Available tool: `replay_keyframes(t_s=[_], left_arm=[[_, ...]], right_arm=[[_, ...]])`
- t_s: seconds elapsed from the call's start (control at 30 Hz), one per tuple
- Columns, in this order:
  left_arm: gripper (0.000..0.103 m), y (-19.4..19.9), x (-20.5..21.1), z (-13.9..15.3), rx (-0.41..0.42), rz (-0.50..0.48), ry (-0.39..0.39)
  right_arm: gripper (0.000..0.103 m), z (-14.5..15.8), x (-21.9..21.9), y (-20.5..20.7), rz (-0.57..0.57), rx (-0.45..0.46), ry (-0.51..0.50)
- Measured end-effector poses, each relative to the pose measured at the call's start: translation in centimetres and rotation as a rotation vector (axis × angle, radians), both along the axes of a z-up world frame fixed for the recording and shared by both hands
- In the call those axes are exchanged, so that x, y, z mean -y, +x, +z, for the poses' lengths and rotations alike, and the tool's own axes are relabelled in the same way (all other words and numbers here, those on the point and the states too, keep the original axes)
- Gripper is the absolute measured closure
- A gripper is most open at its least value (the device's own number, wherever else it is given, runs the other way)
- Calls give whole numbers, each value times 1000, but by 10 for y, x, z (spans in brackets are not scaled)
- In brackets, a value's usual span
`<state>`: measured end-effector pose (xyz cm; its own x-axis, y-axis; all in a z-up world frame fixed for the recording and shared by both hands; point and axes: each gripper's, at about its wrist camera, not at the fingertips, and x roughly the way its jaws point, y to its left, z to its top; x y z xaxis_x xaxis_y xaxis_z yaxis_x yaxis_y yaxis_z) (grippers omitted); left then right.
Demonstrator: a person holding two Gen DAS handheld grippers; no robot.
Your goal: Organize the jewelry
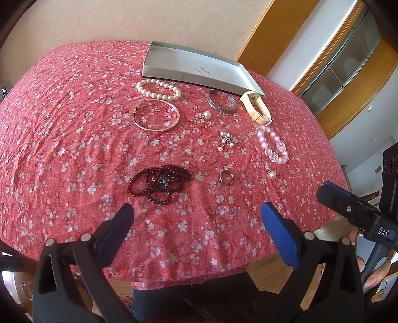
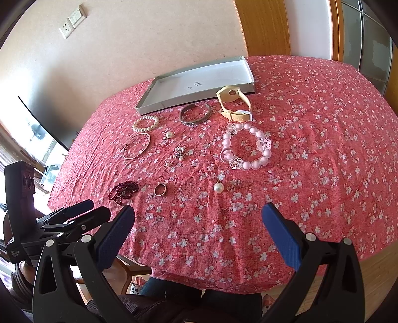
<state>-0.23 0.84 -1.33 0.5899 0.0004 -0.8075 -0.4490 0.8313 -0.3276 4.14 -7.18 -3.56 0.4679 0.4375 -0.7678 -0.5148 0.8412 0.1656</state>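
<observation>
Jewelry lies spread on a red flowered tablecloth [image 1: 62, 111]. A grey shallow box [image 1: 196, 65] [image 2: 199, 83] stands empty at the far side. In front of it lie a white pearl bracelet [image 1: 159, 89], a thin bangle [image 1: 156, 114], a silver cuff [image 1: 222, 102], a cream watch [image 1: 256, 107] [image 2: 233, 104], a pink bead bracelet [image 1: 273, 146] [image 2: 246, 146], a brooch [image 1: 226, 139], a ring [image 1: 226, 177] [image 2: 161, 190], pearl pendants [image 2: 219, 186] and dark red beads [image 1: 160, 183] [image 2: 123, 192]. My left gripper [image 1: 196, 216] is open, near the dark red beads. My right gripper [image 2: 197, 218] is open above the near table edge.
A wall with sockets [image 2: 73, 21] rises behind the table. A wooden door frame [image 1: 271, 32] and glass cabinet stand at the right. A chair [image 2: 126, 270] and the person's legs are below the near edge. The other gripper shows at each view's side [image 1: 353, 208].
</observation>
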Motion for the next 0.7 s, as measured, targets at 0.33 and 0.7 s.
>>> replay_keyframes(t_s=[0.33, 0.7], left_arm=[[2, -11, -2, -2, -21, 72, 253], [2, -15, -10, -12, -9, 75, 257]], right_arm=[[3, -28, 2, 11, -30, 44, -56], [40, -51, -13, 10, 34, 149, -67]])
